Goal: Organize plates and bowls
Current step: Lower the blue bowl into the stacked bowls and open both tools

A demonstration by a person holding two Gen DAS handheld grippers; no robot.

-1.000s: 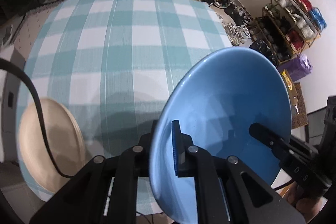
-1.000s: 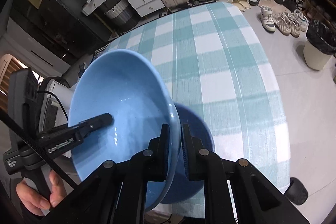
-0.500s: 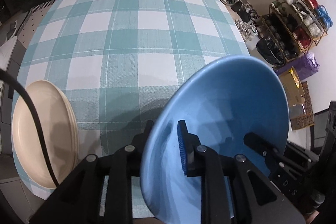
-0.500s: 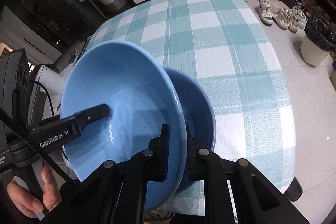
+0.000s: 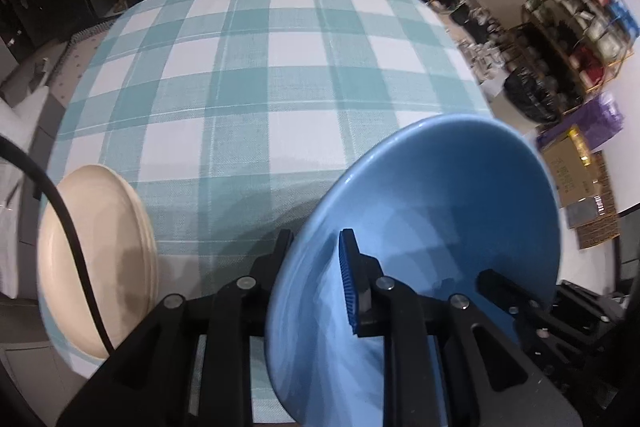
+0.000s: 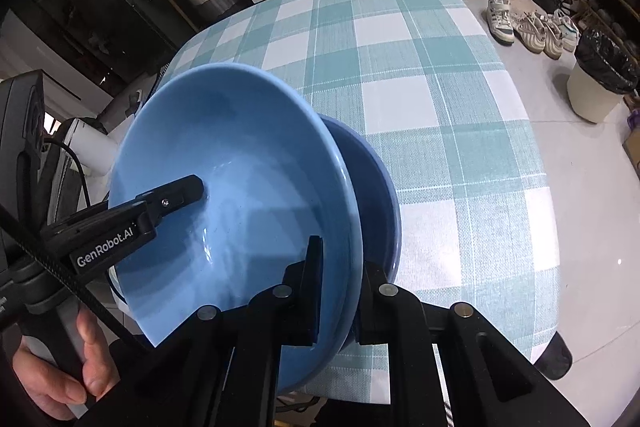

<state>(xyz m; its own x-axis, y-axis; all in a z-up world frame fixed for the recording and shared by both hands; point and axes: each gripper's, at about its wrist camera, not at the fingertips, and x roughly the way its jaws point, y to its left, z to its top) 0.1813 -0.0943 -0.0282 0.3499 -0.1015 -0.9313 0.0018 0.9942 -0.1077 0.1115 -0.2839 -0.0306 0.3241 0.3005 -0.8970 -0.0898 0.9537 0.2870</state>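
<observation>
Over the checked surface point(image 6: 460, 99): my right jaws point(image 6: 340, 267) clamp the light blue bowl point(image 6: 240, 163) rim, tilted into a darker bowl point(image 6: 380, 195). My left jaws point(image 5: 316, 259) straddle the opposite rim, slackened, pads not pressing. Cream plates point(image 5: 96, 247) lie left.

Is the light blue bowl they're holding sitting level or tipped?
Tipped. The light blue bowl leans steeply against the darker blue bowl, its rim clamped by the right gripper.

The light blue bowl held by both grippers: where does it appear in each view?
Left wrist view: the light blue bowl fills the lower right, its rim between the left gripper fingers.
Right wrist view: lower left of centre, its rim in the right gripper.
Shared landmark: the checked tablecloth behind it.
</observation>
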